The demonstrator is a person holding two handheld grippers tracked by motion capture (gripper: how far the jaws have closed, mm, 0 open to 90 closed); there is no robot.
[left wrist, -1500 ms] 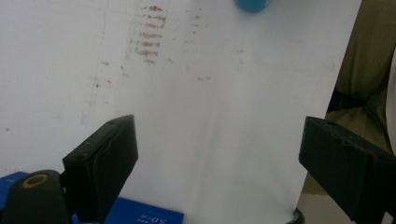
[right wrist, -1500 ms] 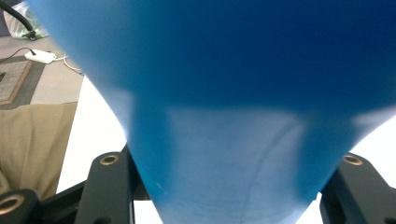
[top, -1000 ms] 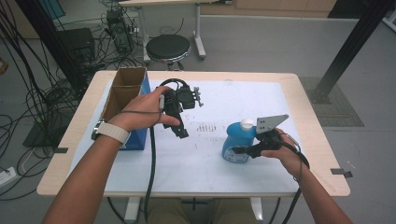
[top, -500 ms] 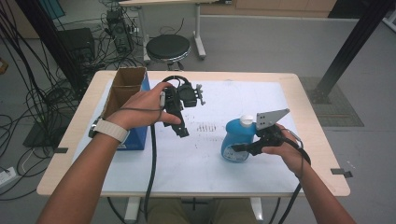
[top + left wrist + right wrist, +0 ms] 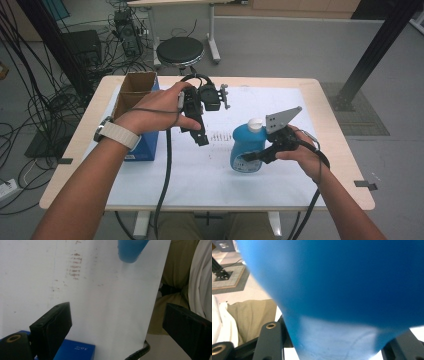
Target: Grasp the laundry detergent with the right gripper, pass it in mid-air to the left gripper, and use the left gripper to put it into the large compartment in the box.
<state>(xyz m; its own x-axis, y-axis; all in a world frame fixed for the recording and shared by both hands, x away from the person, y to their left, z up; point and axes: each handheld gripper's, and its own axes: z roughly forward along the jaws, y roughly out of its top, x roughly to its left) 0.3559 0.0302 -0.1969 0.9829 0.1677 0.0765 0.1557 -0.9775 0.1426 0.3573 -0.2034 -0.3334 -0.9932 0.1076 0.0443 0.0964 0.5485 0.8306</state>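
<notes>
Over the white-covered worktop (image 5: 200,180), your right hand-held gripper (image 5: 250,157) squeezes the round blue plastic bottle with a white cap (image 5: 248,145) low on its body, holding it just above the sheet. Your left hand-held gripper (image 5: 200,137) hangs empty beside it; its jaws have just been opening. The smooth bottle could slip or tip if you loosen that grip.

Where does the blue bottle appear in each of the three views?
High view: blue bottle right of centre, held by the right gripper.
Left gripper view: its bottom at the top edge.
Right gripper view: close up, between the jaws.
Shared landmark: the white sheet.
</notes>
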